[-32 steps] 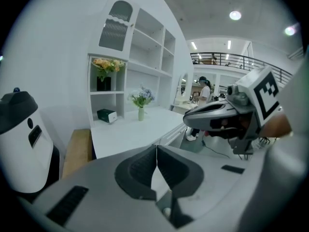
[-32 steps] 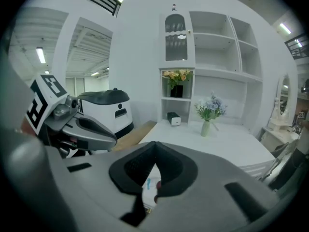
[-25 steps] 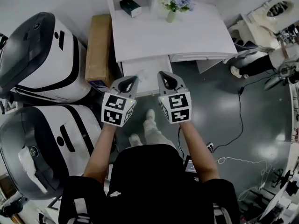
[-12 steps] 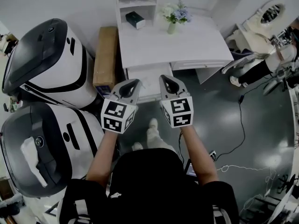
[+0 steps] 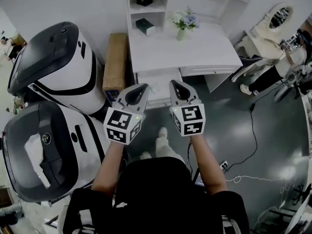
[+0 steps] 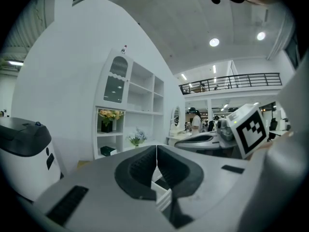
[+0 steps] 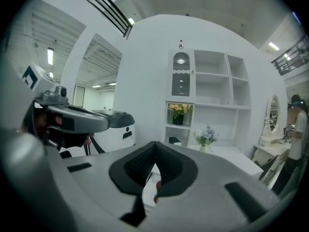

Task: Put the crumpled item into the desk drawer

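Left gripper [image 6: 156, 151]: the fingers [image 6: 139, 170] are pressed together along their full seam with nothing between them. Right gripper [image 7: 155, 151]: the fingers [image 7: 173, 170] also meet at the tip and carry nothing. In the head view both tools are held side by side at mid-height, the left gripper [image 5: 144, 87] and right gripper [image 5: 175, 84] pointing toward the open drawer [image 5: 165, 80], which stands pulled out from the front of the white surface [image 5: 195, 52]. A faint pale patch inside the drawer, between the two tips, may be the crumpled item [image 5: 157, 89]. It is too small and washed out to confirm, and no other candidate shows on the surface or the floor. On that reading the item already lies in the drawer and the drawer is not yet closed. Handling assessment: a crumpled piece of this kind is judged light, soft and springy, not fragile, and liable to unfold or shift at a touch. A light pinch on a raised fold near its bulk would serve, not on a loose edge. Beyond the work area, a flower vase [image 5: 181, 29] and a dark box [image 5: 146, 27] stand at the back of the surface, and a cardboard box [image 5: 115, 60] leans beside it.
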### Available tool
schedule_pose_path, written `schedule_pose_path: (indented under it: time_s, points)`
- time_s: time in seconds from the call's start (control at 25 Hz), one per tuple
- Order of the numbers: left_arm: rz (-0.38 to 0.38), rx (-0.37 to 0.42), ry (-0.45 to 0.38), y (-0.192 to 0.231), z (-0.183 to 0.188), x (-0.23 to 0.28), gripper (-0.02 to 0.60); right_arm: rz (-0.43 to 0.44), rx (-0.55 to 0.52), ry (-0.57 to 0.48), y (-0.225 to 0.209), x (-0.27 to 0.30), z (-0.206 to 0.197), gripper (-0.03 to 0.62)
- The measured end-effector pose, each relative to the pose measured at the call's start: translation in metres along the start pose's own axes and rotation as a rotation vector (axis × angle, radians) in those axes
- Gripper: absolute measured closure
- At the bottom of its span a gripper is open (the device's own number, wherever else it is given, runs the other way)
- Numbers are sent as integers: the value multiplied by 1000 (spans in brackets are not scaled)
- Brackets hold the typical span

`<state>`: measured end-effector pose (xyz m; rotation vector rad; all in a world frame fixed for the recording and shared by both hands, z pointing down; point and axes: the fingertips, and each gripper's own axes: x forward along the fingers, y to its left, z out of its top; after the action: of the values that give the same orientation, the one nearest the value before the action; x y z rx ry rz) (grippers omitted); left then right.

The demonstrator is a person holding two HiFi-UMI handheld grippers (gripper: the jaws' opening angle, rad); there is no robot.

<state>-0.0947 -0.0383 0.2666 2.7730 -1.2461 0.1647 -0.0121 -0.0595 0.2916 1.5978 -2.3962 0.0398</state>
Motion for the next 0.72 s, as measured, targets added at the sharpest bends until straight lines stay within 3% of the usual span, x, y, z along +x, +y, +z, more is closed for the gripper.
schedule_pose_path:
  time_s: [0.72]
  points:
    - [11,44,-84,-20,33,-28,572,-22,-17,-73,10,-43,28,599]
